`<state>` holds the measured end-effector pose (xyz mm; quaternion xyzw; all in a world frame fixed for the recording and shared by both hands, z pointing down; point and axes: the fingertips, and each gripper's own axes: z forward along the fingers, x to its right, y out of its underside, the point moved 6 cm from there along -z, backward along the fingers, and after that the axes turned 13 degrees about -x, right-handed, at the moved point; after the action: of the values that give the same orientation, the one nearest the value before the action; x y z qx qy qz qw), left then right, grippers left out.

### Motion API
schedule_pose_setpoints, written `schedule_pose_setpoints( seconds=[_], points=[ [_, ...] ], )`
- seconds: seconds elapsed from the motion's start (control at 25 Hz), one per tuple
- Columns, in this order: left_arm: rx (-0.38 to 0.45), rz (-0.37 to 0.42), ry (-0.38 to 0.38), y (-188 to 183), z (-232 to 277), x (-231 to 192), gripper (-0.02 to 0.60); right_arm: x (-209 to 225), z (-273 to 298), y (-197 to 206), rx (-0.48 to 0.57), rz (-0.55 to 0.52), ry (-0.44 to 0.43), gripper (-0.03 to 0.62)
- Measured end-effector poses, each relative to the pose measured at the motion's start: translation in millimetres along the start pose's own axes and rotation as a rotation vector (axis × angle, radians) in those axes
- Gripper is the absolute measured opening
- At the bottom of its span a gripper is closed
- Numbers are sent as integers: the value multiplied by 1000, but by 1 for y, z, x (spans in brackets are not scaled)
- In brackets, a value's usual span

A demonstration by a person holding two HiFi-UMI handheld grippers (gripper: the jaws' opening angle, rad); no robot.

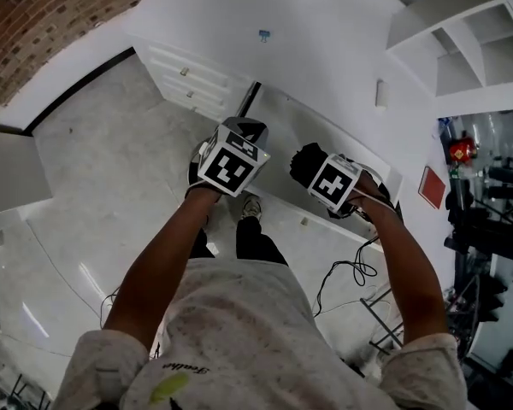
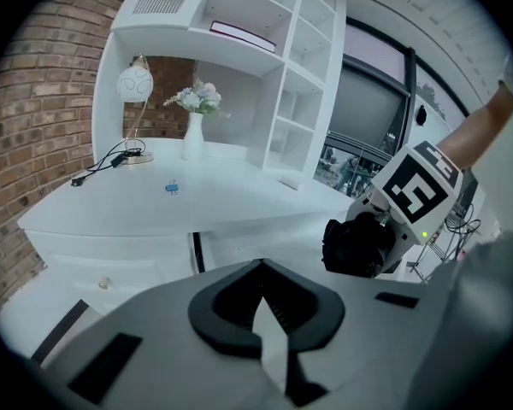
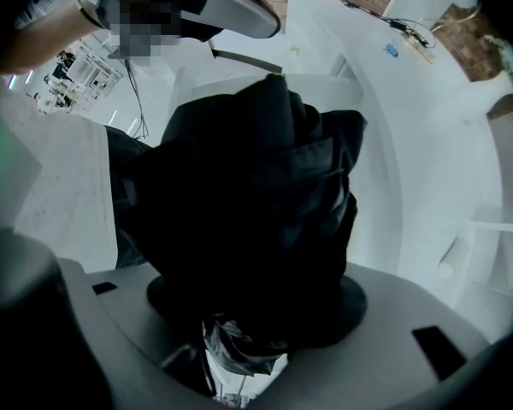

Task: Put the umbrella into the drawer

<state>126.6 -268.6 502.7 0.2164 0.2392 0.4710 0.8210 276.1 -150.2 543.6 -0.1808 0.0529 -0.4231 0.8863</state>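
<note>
A folded black umbrella (image 3: pixel 248 195) fills the right gripper view; my right gripper (image 3: pixel 255 301) is shut on it. In the head view the umbrella (image 1: pixel 306 164) sticks out ahead of the right marker cube, above the white desk's edge. The left gripper view shows the umbrella (image 2: pixel 357 246) as a dark bundle to the right. My left gripper (image 2: pixel 261 267) is shut with nothing in it and hangs just left of the right one (image 1: pixel 325 178). White drawer fronts (image 1: pixel 192 77) with small knobs lie ahead on the left; they look closed.
On the white desk (image 2: pixel 231 190) stand a lamp (image 2: pixel 135 88), a vase of flowers (image 2: pixel 193 126) and a small blue item (image 2: pixel 172 187). White shelving (image 2: pixel 282 84) rises behind. A brick wall (image 1: pixel 43 24) is at the left, and cables (image 1: pixel 346 272) trail on the floor.
</note>
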Motion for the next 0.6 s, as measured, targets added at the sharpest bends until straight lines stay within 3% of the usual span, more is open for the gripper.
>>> schedule_pose_setpoints(
  seconds=[0.6],
  points=[
    [-7, -87, -84, 6, 8, 11, -3, 13, 31, -11, -7, -70, -69, 255]
  ],
)
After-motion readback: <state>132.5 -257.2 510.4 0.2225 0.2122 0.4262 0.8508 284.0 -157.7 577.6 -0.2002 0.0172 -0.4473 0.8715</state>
